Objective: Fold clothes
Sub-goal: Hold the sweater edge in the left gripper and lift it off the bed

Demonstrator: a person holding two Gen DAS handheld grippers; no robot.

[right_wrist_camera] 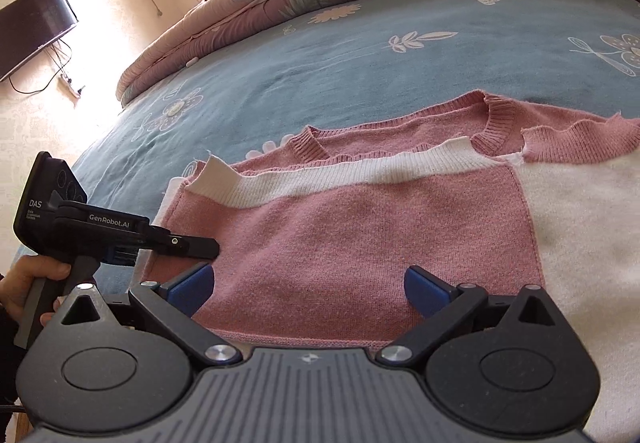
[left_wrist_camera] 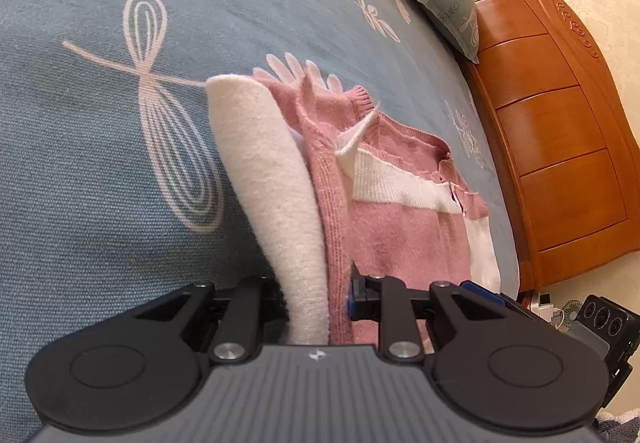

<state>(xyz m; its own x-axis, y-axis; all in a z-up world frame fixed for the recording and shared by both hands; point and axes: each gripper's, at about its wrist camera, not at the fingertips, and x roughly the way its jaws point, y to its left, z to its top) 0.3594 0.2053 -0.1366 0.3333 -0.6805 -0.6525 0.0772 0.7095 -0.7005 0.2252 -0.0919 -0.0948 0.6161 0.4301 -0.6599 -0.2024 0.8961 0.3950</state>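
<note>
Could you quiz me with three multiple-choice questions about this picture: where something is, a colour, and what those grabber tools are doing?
1. Where does the sweater lie?
A. on the bed
B. on the floor
C. on a chair

2. Which colours is the sweater?
A. green and black
B. pink and white
C. yellow and blue

3. What is the left gripper doing?
A. hanging open in the air
B. gripping a pillow
C. pinching a fold of the sweater

Answers:
1 A, the blue bedsheet surrounds it.
2 B, pink knit with white bands.
3 C, fabric stands clamped between its fingers, while the right gripper stands open.
</note>
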